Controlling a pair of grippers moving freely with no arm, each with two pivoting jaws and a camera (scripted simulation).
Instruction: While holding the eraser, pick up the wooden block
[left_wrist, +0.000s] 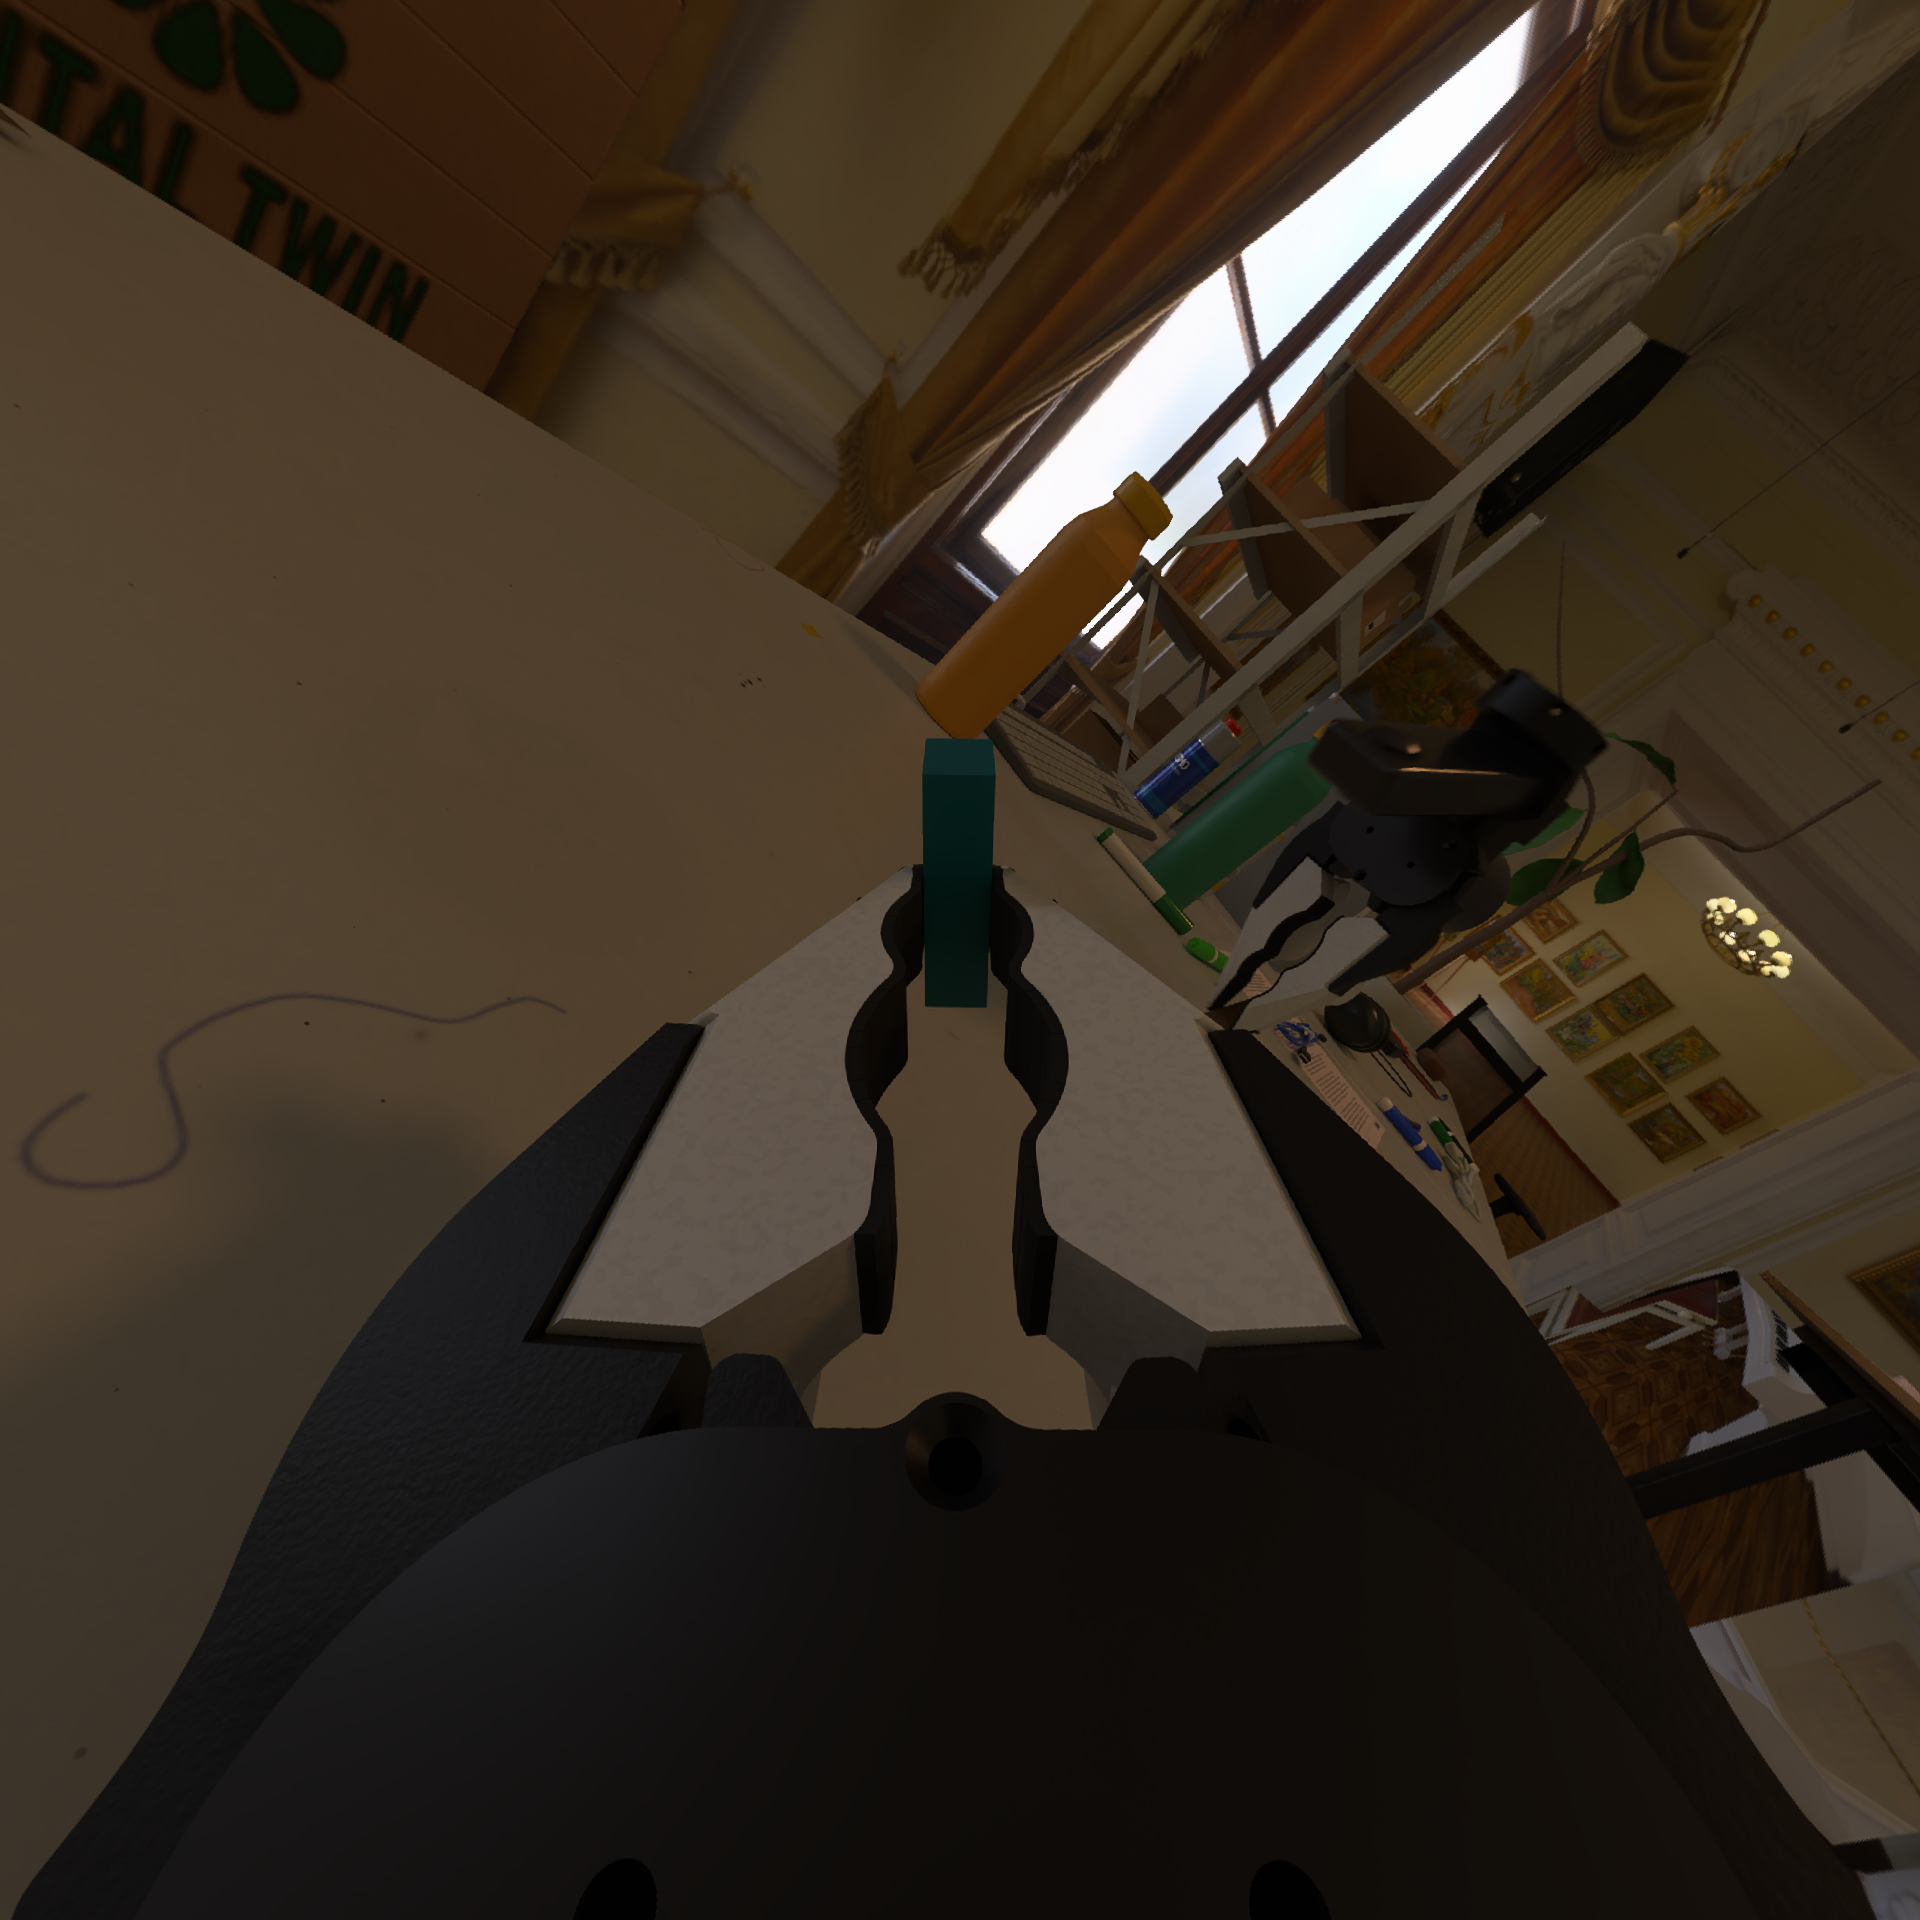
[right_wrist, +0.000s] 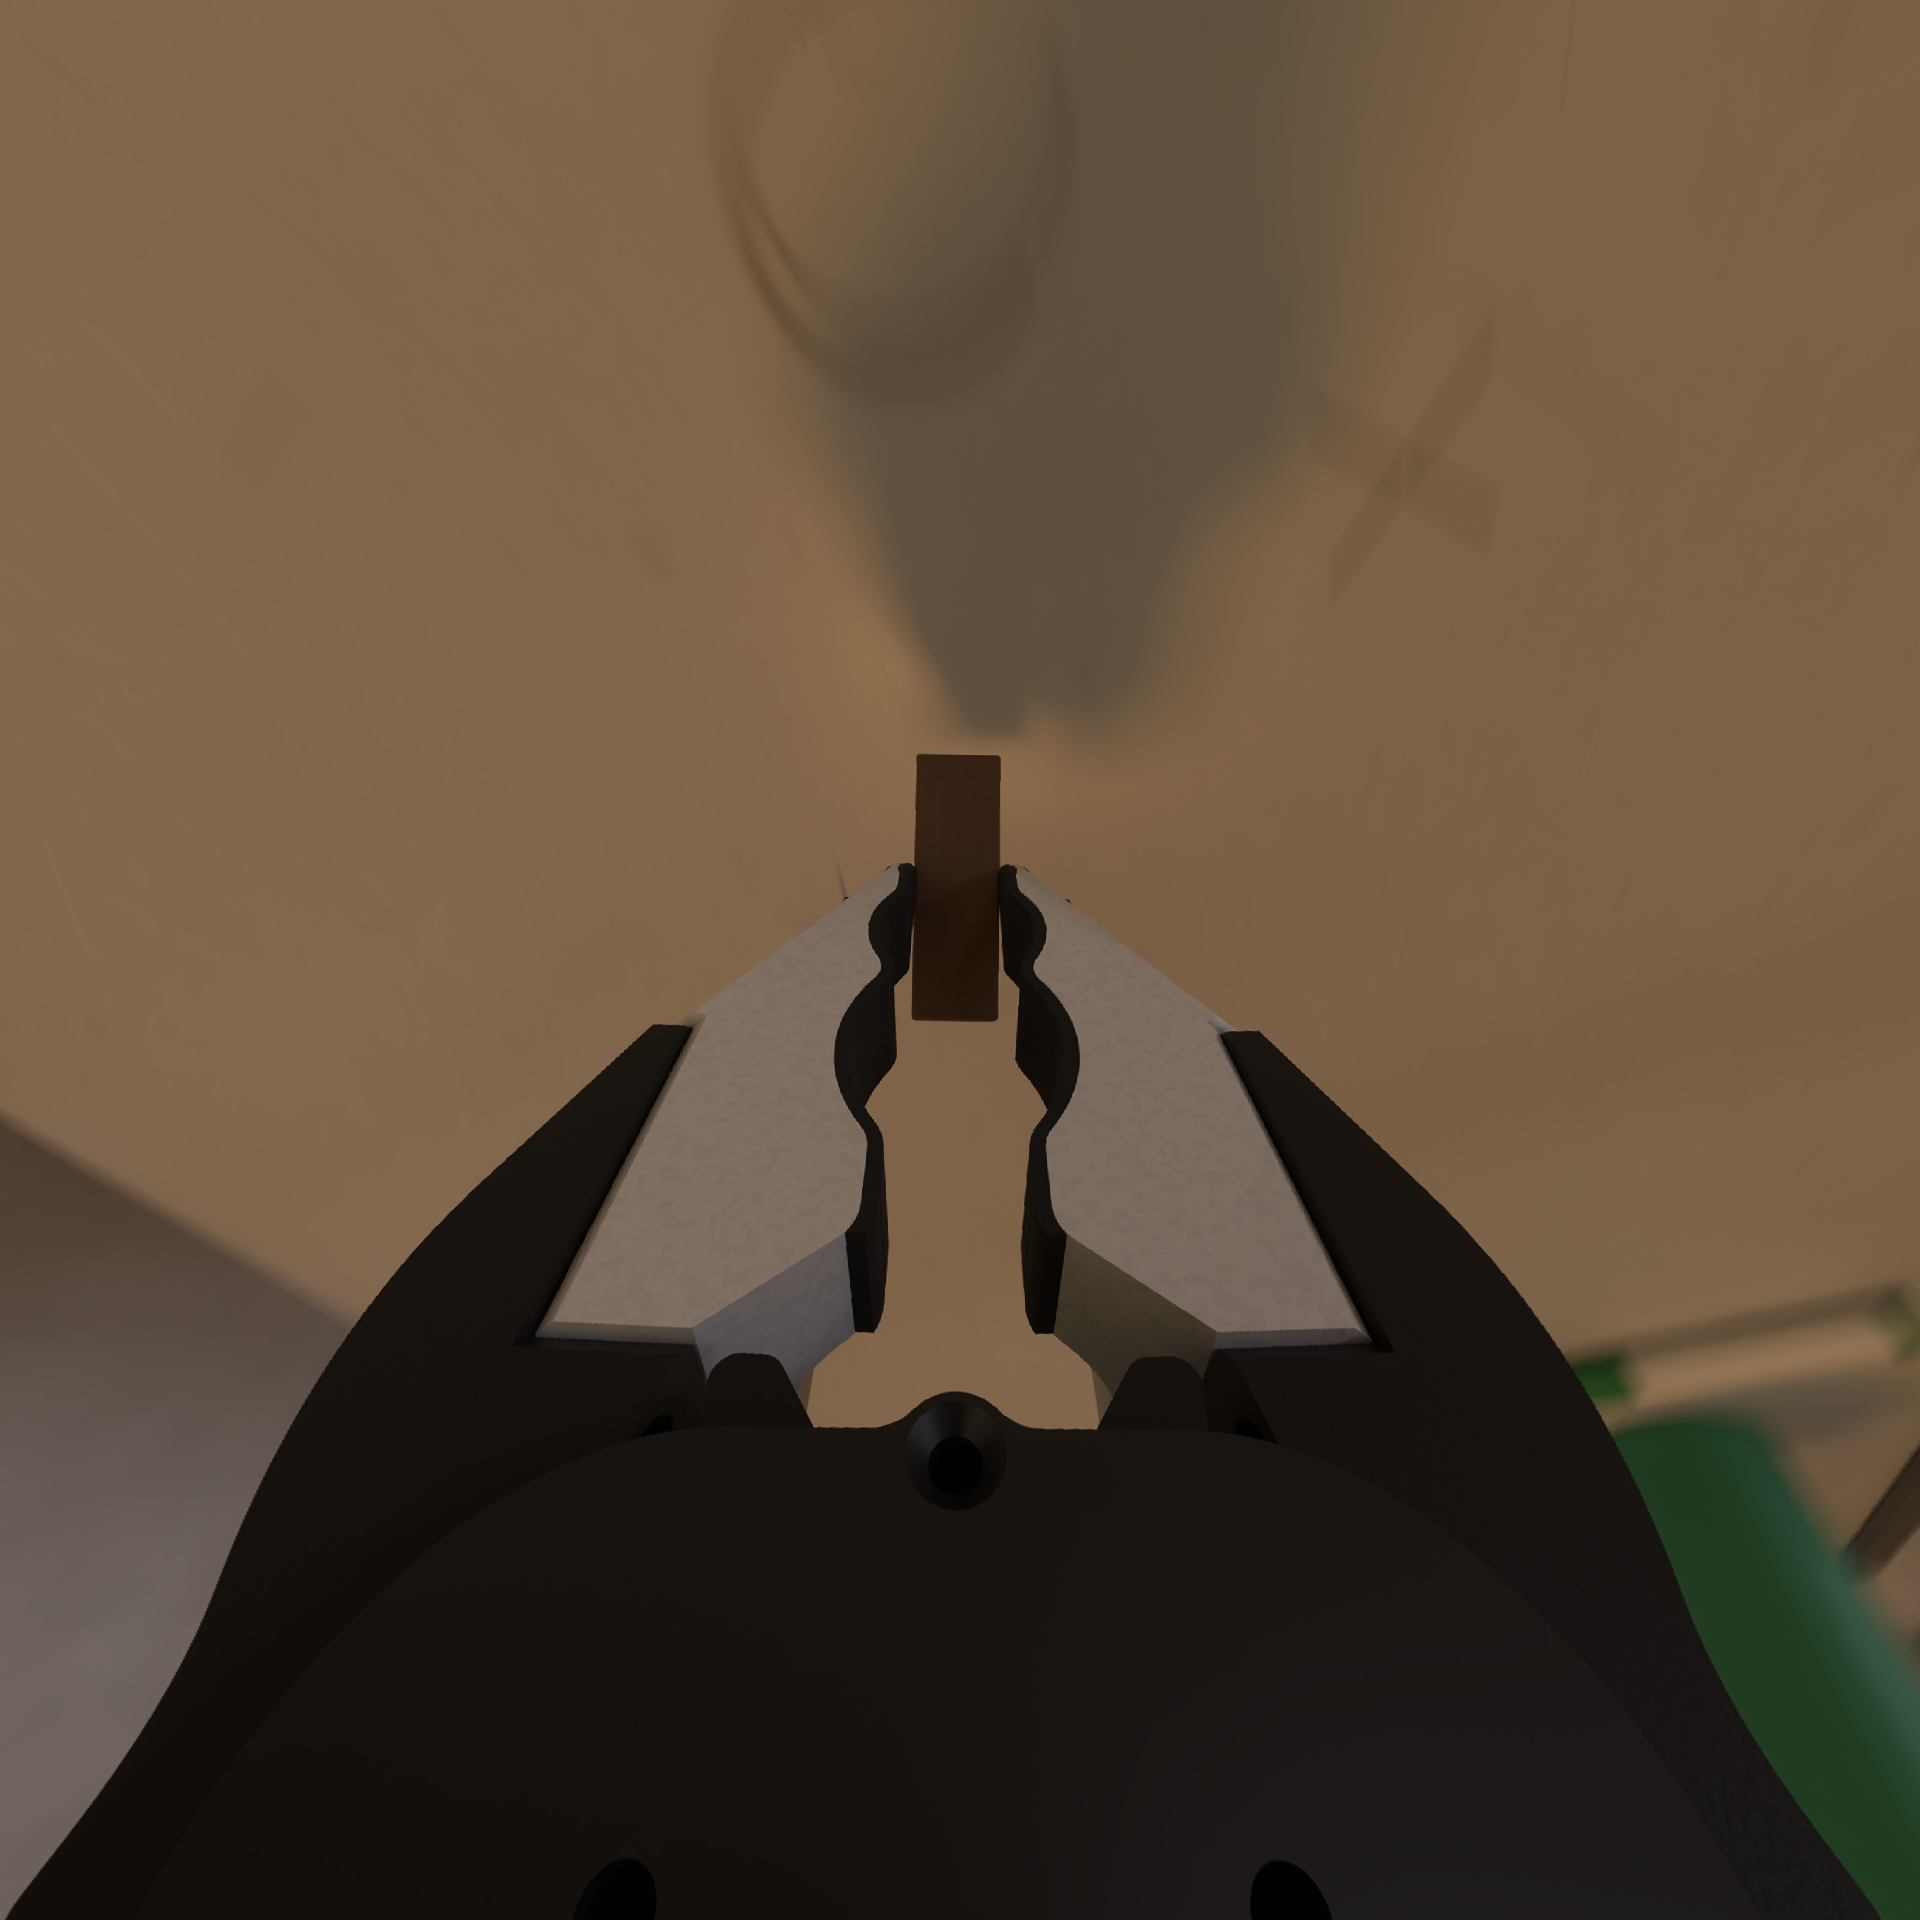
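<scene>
In the left wrist view, the left gripper (left_wrist: 957, 883) pinches a teal eraser (left_wrist: 957, 873) between its fingertips, above the pale table (left_wrist: 364, 727). Beyond stand an orange bottle (left_wrist: 1049, 608), a keyboard (left_wrist: 1070, 779) and a green bottle (left_wrist: 1236, 821); the right gripper (left_wrist: 1262, 961) hangs near them.

In the right wrist view, the right gripper (right_wrist: 956, 883) clamps the brown wooden block (right_wrist: 956, 888) at its tips, above the table (right_wrist: 416, 623).

A brown cardboard box (left_wrist: 468, 135) at the top left has big dark green letters and a green flower sign on it. A blue and white can (left_wrist: 1184, 774) and a white card (left_wrist: 1340, 1091) have print too small to read
</scene>
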